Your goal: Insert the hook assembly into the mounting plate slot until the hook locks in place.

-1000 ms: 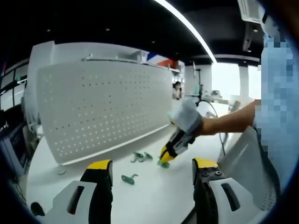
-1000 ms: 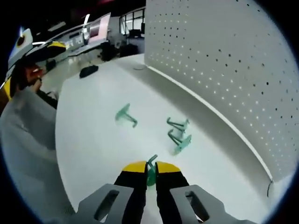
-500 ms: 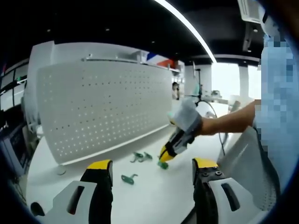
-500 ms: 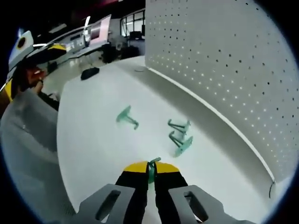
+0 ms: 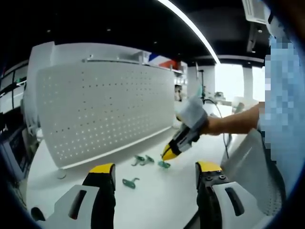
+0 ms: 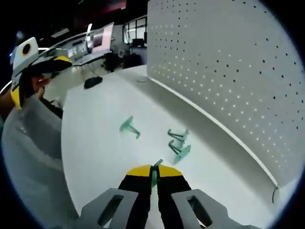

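My right gripper (image 6: 153, 175) has its yellow-tipped fingers (image 6: 138, 177) pressed together on a green hook (image 6: 155, 172), held above the white tabletop (image 6: 95, 143) out in front of the perforated mounting plate (image 6: 228, 71), which stands upright along the tabletop's far edge. My left gripper (image 5: 155, 174) hangs with its fingers (image 5: 101, 176) spread wide and nothing between them, touching nothing. On the tabletop I see three loose hooks: a pair (image 6: 178, 143) lying just beside each other near the plate's foot, and a single hook (image 6: 128, 128) apart from them, farther from the plate.
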A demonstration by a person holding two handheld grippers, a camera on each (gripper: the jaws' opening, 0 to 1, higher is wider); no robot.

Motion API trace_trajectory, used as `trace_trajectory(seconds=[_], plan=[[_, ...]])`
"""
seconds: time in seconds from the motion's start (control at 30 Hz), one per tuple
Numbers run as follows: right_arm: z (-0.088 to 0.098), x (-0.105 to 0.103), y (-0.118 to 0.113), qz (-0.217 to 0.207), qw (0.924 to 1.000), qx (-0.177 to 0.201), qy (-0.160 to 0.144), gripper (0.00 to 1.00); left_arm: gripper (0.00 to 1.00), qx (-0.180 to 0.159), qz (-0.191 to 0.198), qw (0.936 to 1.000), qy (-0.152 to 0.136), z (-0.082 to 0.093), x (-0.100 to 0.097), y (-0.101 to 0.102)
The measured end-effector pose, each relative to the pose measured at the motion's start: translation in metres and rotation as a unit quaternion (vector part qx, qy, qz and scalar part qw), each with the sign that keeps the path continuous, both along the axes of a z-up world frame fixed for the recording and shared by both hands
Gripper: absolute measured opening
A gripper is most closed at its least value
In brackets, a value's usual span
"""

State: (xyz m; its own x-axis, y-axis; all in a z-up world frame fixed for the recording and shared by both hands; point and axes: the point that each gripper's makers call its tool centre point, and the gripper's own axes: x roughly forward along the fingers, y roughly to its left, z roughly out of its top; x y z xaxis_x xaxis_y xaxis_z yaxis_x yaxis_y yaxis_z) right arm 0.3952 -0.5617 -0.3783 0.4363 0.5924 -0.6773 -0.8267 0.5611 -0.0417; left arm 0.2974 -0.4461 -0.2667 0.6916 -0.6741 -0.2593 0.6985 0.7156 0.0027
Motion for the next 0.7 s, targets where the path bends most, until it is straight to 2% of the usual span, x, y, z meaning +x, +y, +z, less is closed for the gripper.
trace_trajectory(seconds=[0.23,0.33,0.7], plan=[[0.030,0.003,0.001,0.000,0.9992,0.022,-0.032,0.01,0.68,-0.010,-0.004,0.9999,0.001,0.005,0.005,-0.005],[0.043,0.004,0.001,-0.001,0.9985,0.027,-0.047,0.01,0.67,-0.021,-0.010,0.9997,-0.002,0.012,0.008,-0.012],[0.097,0.001,0.003,0.000,0.9923,0.060,-0.108,0.01,0.64,-0.029,-0.040,0.9988,-0.009,0.027,0.019,-0.040]])
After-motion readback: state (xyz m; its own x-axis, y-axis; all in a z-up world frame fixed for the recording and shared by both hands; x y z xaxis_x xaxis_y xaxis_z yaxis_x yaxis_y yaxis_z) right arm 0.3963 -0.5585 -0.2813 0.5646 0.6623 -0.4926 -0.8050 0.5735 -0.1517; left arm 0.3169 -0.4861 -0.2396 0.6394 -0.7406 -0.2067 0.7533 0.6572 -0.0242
